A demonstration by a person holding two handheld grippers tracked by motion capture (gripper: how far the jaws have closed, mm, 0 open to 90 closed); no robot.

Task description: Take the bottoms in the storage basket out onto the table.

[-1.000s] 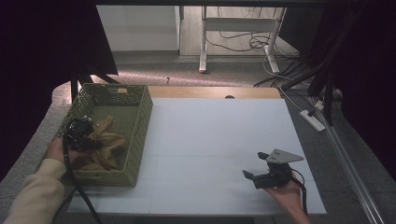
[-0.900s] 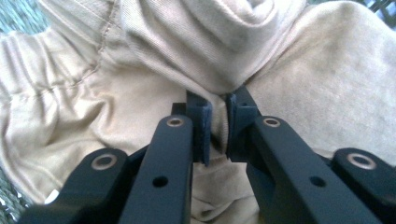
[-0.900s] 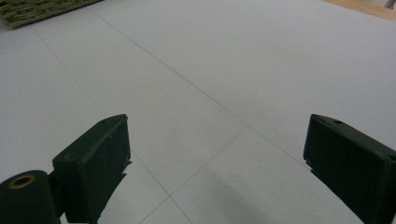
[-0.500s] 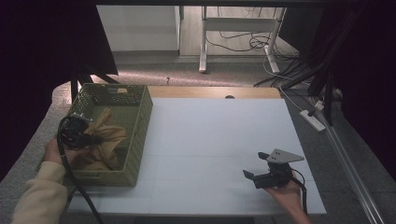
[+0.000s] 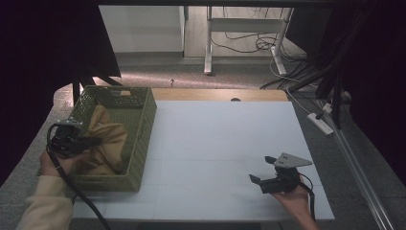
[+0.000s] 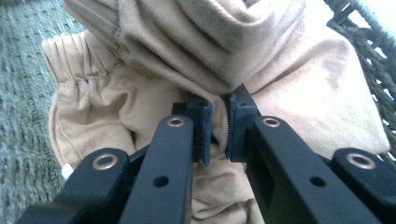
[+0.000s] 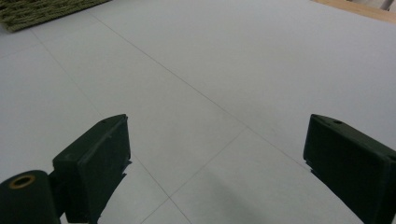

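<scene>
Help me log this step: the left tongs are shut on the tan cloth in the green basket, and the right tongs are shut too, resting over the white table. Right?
Not quite. The right tongs stand wide open over the table, as the right gripper view shows. The left tongs are indeed shut on the tan cloth in the green basket.

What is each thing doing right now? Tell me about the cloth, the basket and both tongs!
Tan cloth: bunched up, partly inside the basket, pinched by the left tongs.
Green basket: upright on the table, holding the cloth.
Left tongs: shut on a fold of the cloth.
Right tongs: open, holding nothing, over the white table.
</scene>
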